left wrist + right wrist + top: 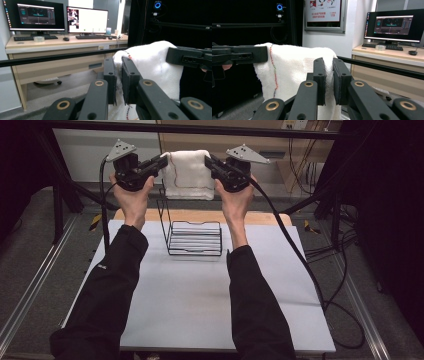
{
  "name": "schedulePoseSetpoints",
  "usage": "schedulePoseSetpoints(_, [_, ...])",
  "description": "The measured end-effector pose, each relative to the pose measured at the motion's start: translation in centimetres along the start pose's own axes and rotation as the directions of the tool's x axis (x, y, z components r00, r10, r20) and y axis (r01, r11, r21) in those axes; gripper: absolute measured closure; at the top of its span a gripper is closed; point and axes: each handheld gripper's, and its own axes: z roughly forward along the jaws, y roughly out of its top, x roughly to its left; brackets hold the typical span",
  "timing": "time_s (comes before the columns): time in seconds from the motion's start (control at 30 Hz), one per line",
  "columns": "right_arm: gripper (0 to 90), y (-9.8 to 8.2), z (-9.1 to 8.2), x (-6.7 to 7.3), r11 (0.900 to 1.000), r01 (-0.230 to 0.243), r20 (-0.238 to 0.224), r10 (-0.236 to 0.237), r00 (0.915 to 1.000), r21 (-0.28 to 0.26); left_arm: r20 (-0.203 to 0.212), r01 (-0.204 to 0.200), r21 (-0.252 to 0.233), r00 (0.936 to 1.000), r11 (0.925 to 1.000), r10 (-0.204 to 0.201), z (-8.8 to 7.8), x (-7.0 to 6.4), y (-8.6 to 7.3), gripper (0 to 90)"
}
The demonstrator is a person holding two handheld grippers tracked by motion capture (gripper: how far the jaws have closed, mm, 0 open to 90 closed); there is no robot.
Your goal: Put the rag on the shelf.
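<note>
From the high view, two hands hold a white towel [189, 174] up in the air, past the far edge of the table [200, 290]. The left gripper [161, 163] pinches one top corner and the right gripper [209, 162] pinches the other. A black wire rack [192, 232] stands below, near the table's far edge.

In the left gripper view, the jaws are closed on the towel's [152, 65] edge.

In the right gripper view, the jaws are closed on the towel [294, 67] too.

This looks like the carrying step. Next, I think, both hands must lower the towel evenly onto the rack's top bar.

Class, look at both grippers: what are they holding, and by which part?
Both hold one white towel: the left gripper pinches its upper left edge, the right gripper its upper right edge.
</note>
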Motion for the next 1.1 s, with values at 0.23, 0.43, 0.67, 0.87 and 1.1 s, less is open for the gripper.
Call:
schedulePoseSetpoints(0.23, [82.3,-0.6,0.3,-0.2,1.0,0.01,0.008,-0.01,0.9999,0.022,-0.006,-0.016,0.022,0.9999,0.9996,0.016,0.4,0.0,-0.6,83.0])
schedulePoseSetpoints(0.43, [82.3,-1.3,0.5,-0.5,0.999,0.007,0.006,-0.008,1.0,0.032,-0.007,-0.019,0.032,0.9998,0.9993,0.02,0.6,0.0,-1.1,83.0])
schedulePoseSetpoints(0.67, [82.3,-2.2,0.6,-0.6,0.999,0.002,0.003,-0.002,1.0,0.046,-0.006,-0.022,0.046,0.9997,0.9987,0.023,0.8,0.1,-2.0,83.0])
schedulePoseSetpoints(0.87, [82.3,-3.0,0.5,-0.4,0.999,0.003,-0.006,-0.002,1.0,0.055,-0.004,-0.022,0.055,0.9998,0.9982,0.022,0.6,0.2,-2.7,83.0])
schedulePoseSetpoints(1.1, [82.3,-3.9,0.2,-0.4,0.998,-0.005,-0.008,0.006,0.9999,0.069,0.004,-0.033,0.066,0.9995,0.9973,0.032,0.5,0.1,-3.4,83.0])
